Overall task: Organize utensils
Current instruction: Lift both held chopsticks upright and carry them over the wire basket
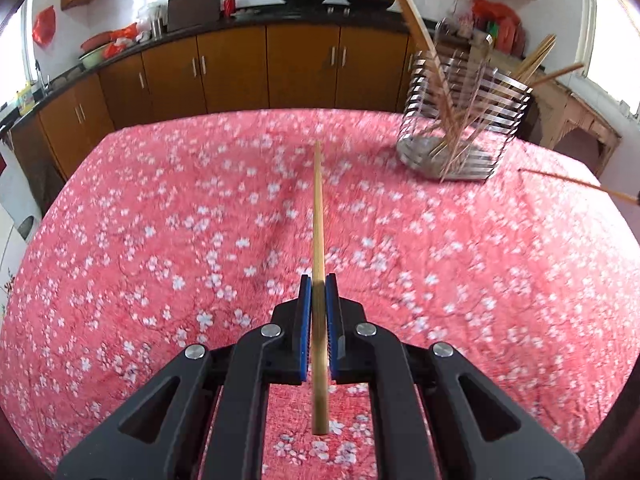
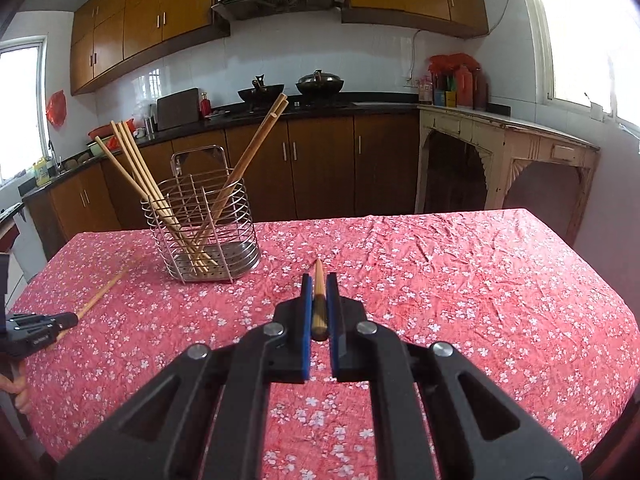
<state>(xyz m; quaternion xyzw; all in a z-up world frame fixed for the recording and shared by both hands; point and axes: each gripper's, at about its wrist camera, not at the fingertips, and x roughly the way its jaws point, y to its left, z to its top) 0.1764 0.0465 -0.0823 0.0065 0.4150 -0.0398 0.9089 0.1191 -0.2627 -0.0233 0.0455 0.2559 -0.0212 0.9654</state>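
Note:
My left gripper (image 1: 319,284) is shut on a bamboo chopstick (image 1: 318,208) that points forward over the red flowered tablecloth (image 1: 160,240). The right gripper (image 2: 319,280) is shut on another chopstick (image 2: 319,300), seen end-on, tip forward. A wire utensil holder (image 2: 204,232) stands at the table's far left in the right wrist view, with several chopsticks leaning in it. In the left wrist view the holder (image 1: 460,120) is at the far right and blurred. The left gripper (image 2: 40,328) shows at the left edge with its chopstick (image 2: 100,296). The right-hand chopstick (image 1: 576,186) enters from the right edge.
The table's far edge (image 2: 400,216) faces brown kitchen cabinets (image 2: 320,160) and a dark counter with two woks (image 2: 260,92). An old white side table (image 2: 500,148) stands at the right by a window. A person's hand (image 2: 16,392) is at the left edge.

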